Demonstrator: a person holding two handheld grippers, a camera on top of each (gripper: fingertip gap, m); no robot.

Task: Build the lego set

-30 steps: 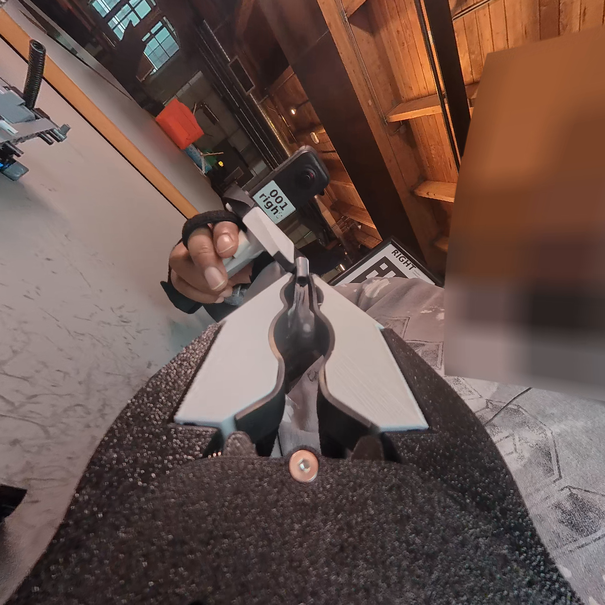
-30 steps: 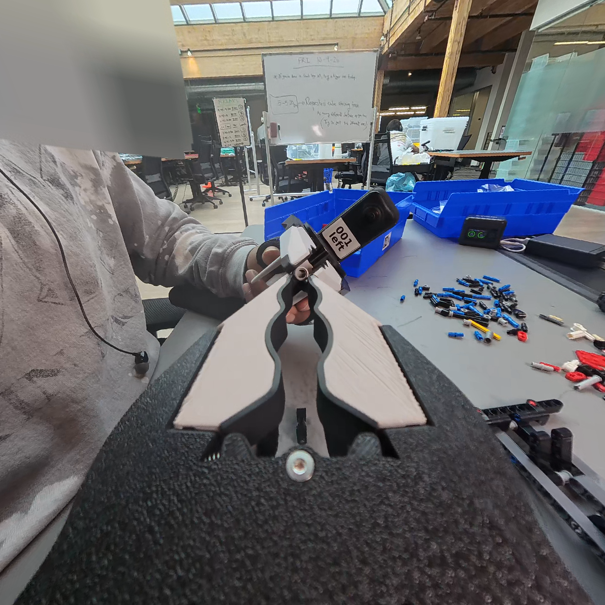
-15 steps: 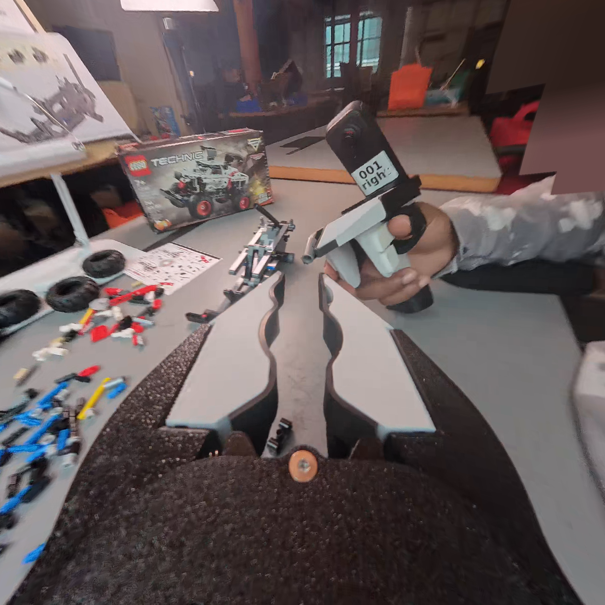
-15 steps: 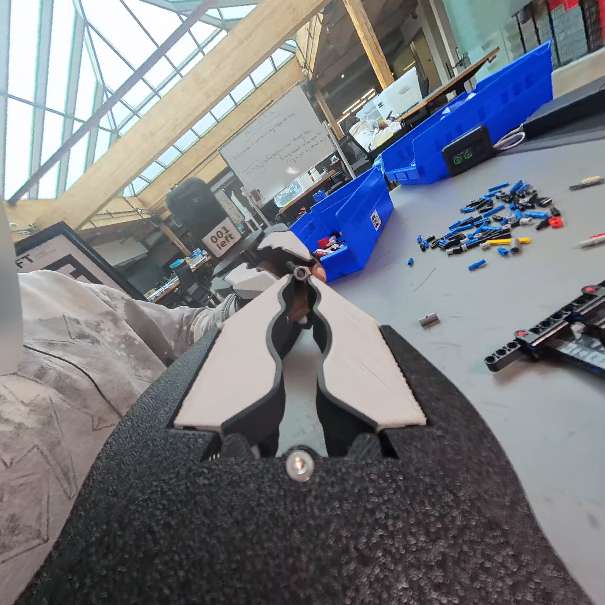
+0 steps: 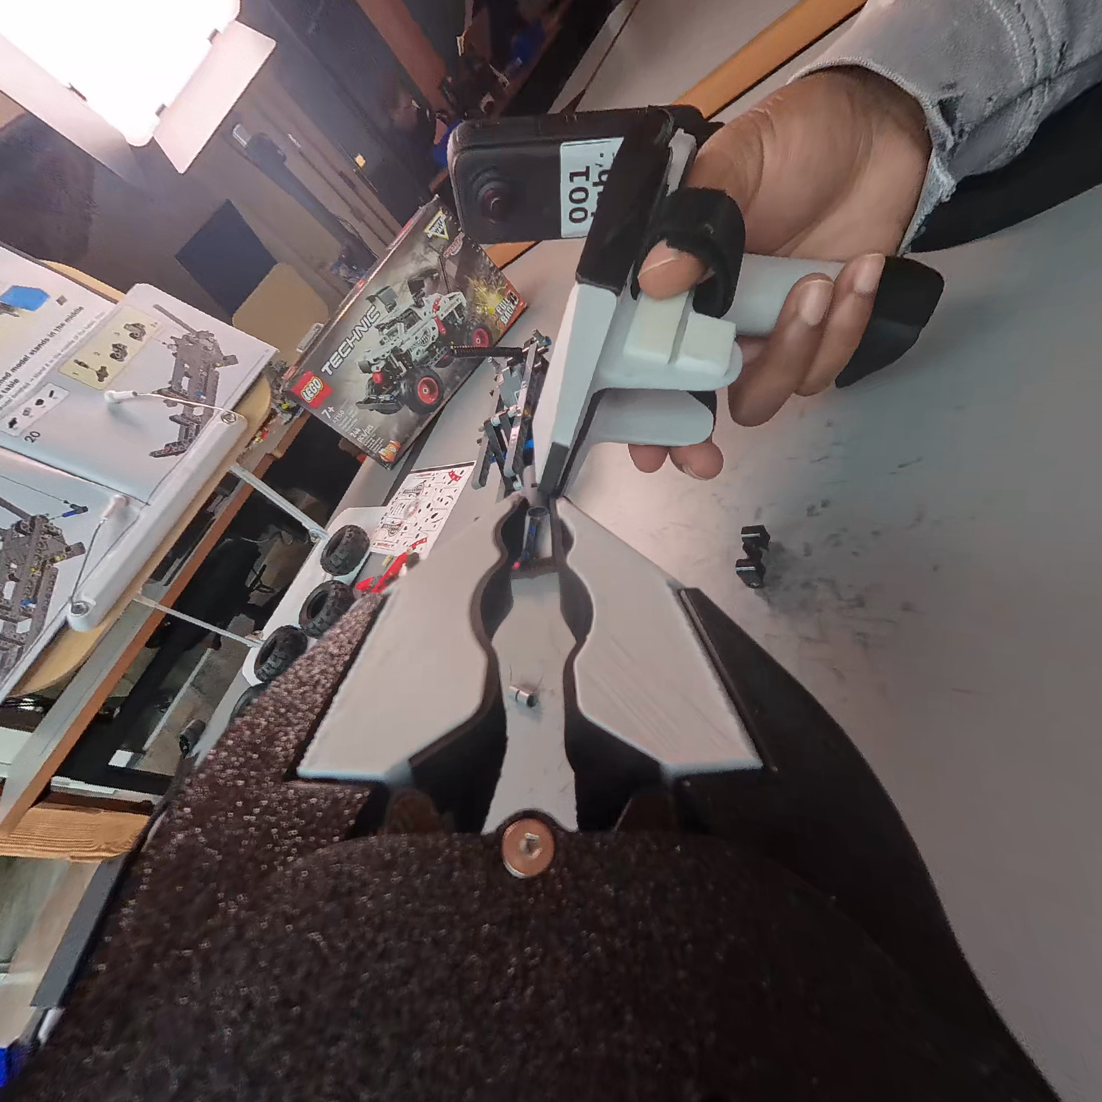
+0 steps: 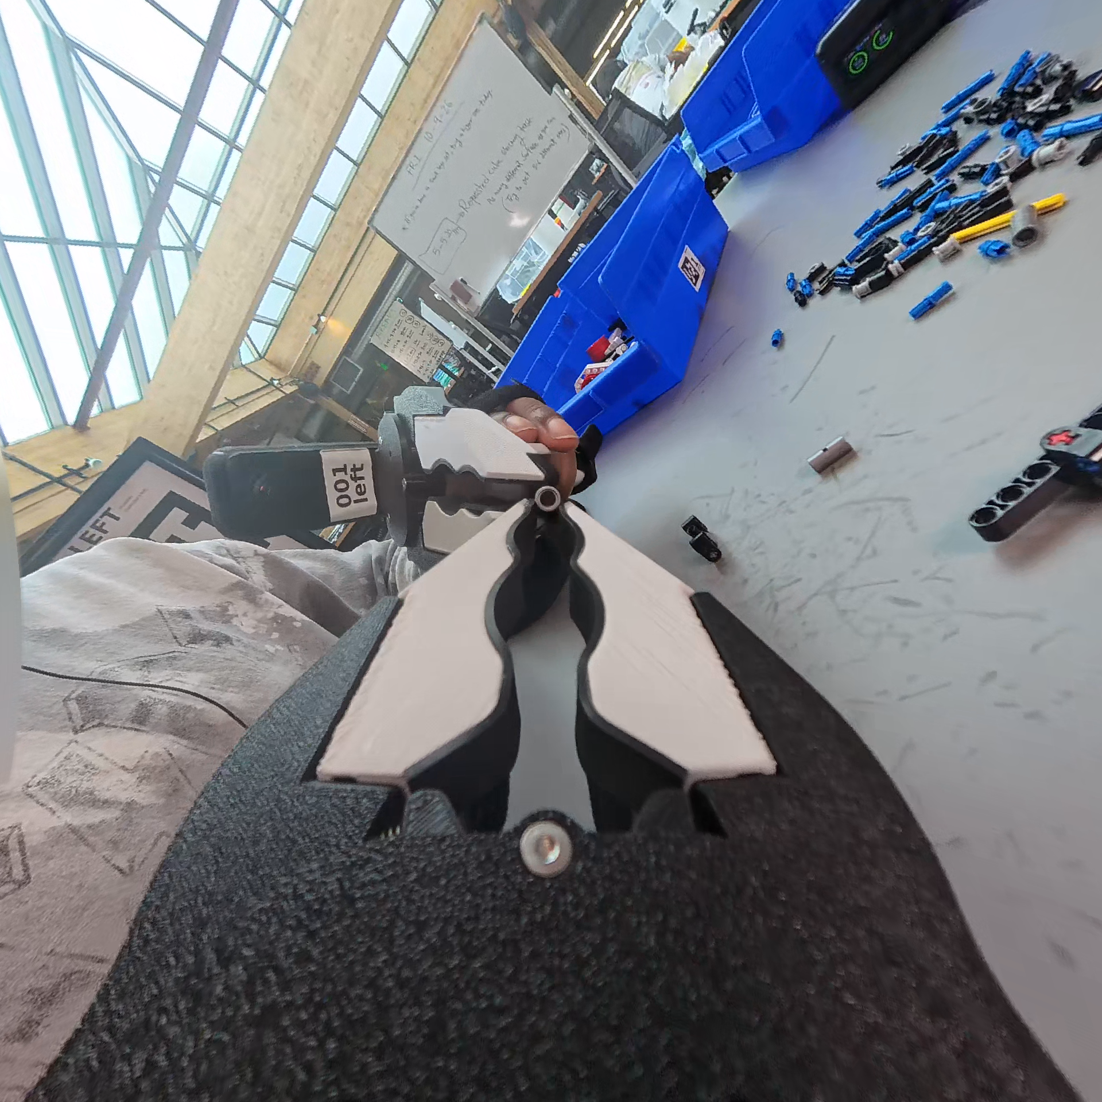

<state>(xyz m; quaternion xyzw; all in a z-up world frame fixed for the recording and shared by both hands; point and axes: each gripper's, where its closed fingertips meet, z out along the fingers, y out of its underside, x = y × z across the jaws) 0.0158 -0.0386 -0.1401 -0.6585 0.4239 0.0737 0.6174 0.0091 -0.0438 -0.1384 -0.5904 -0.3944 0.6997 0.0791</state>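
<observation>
Both grippers have tipped over sideways since half a second ago, and their tips now nearly meet. The right gripper (image 6: 545,504) is pinched shut on a small grey plastic tube (image 6: 547,496), held out at its tip — likely so a pin can be pushed in. The left gripper (image 5: 539,517) is nearly closed; a dark tube shows at its tips, but I cannot tell whose it is. Just right of the right gripper lie one black connector (image 6: 700,538) and one loose grey sleeve (image 6: 830,454). Left of the left gripper sit three black rubber tyres (image 5: 327,598) — the half-built grey truck frame (image 5: 517,411) lies ahead of its tip.
</observation>
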